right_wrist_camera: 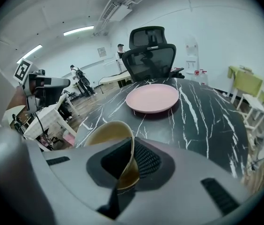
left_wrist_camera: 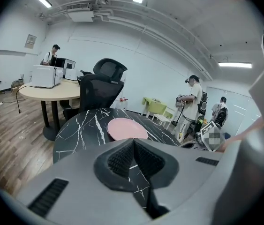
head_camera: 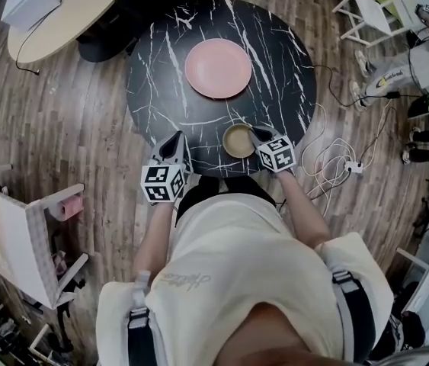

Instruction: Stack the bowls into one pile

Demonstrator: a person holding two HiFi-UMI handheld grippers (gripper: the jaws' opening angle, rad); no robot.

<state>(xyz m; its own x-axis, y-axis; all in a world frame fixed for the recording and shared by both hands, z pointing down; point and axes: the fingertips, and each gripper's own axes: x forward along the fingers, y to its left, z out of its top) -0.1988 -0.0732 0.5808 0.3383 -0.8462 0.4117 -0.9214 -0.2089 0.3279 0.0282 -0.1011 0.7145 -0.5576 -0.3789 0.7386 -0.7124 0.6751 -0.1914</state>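
Right gripper [right_wrist_camera: 131, 161], jaws pinched on the rim of the tan bowl [right_wrist_camera: 104, 134] at 6 o'clock on the marble table [head_camera: 290, 59]: keep your wrist level and lower it centred into the pink bowl [head_camera: 218, 68] at 12 o'clock. Left gripper [left_wrist_camera: 132, 156] closed, empty.

A shallow pink bowl [head_camera: 218, 68] lay upright and empty on the black marbled table [head_camera: 161, 90], near its middle and a little toward the far side. A smaller tan bowl [head_camera: 238, 140], darker brown inside, stood open side up at the table's near edge, well apart from the pink bowl, with its right-hand wall pinched between the jaws of the right gripper [head_camera: 258, 137]. Whether its base rested on the tabletop or hung just above it could not be made out.
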